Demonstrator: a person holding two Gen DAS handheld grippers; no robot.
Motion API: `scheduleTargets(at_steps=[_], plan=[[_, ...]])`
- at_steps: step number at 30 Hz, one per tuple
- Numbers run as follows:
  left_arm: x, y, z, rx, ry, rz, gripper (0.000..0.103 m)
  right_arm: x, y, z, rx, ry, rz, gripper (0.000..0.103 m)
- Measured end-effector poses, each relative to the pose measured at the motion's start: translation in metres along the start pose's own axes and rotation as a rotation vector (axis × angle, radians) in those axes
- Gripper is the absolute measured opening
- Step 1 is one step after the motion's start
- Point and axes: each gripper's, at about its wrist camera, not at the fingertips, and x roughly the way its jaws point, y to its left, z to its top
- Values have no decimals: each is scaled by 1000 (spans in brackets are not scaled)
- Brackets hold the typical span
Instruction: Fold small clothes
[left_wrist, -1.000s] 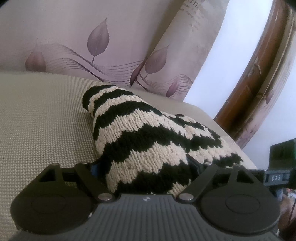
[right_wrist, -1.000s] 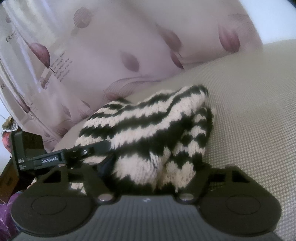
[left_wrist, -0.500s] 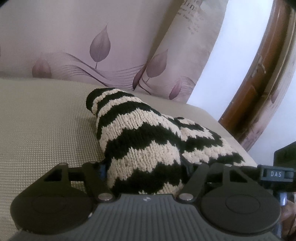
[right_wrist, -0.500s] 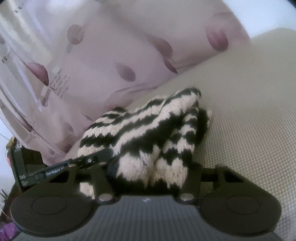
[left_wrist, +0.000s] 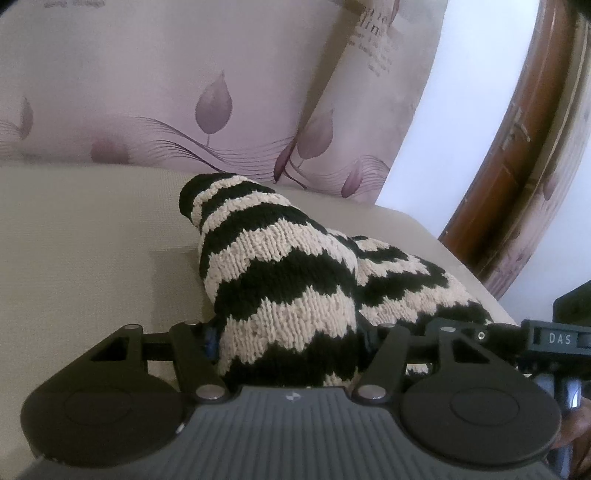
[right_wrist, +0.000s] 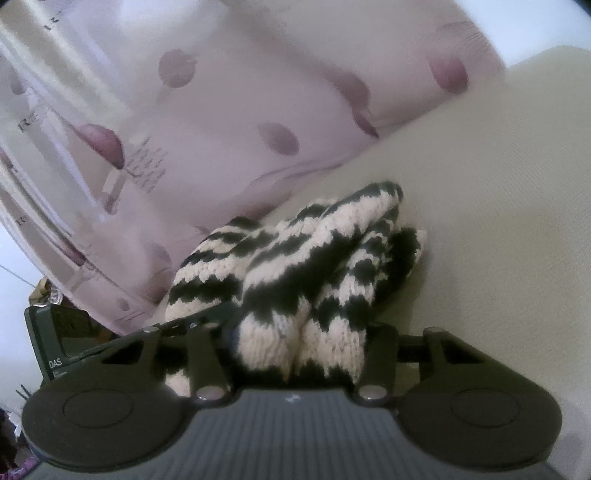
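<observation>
Striped knit garment (left_wrist: 280, 295) soft, bulky, light; likely sags. Left gripper (left_wrist: 291, 343) and right gripper (right_wrist: 299, 343) closing, pinching bunched near edge at 6 o'clock; hold there.

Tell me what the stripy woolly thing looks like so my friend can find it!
Look at the big beige cushion in front of the leaf-patterned curtain. The knitted garment is bunched on it, pinched by the left tool and right tool. Only it has black and cream zigzag stripes.
</observation>
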Motion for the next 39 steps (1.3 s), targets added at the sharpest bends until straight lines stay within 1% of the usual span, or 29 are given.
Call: scheduleTargets(at_steps=[3,10,17,25,32,39], plan=[[-22,0,-6,12,-6,23,62,-3,15,-11,-4,7,18,47],[-80,6,-22,5,-27,69,62,-9,62,-37,-36,20,78,46],[-143,8,-34,22,-58,117,62,-16,99,-65,-25,19,138,46],[-196,5,-41,45,-90,152,62,-28,133,-93,-32,20,186,46],[-224,4,-50,49,-99,163,62,-36,150,-109,-38,18,205,46],[-232,4,-55,57,-97,167,62,-37,153,-117,-39,25,205,46]])
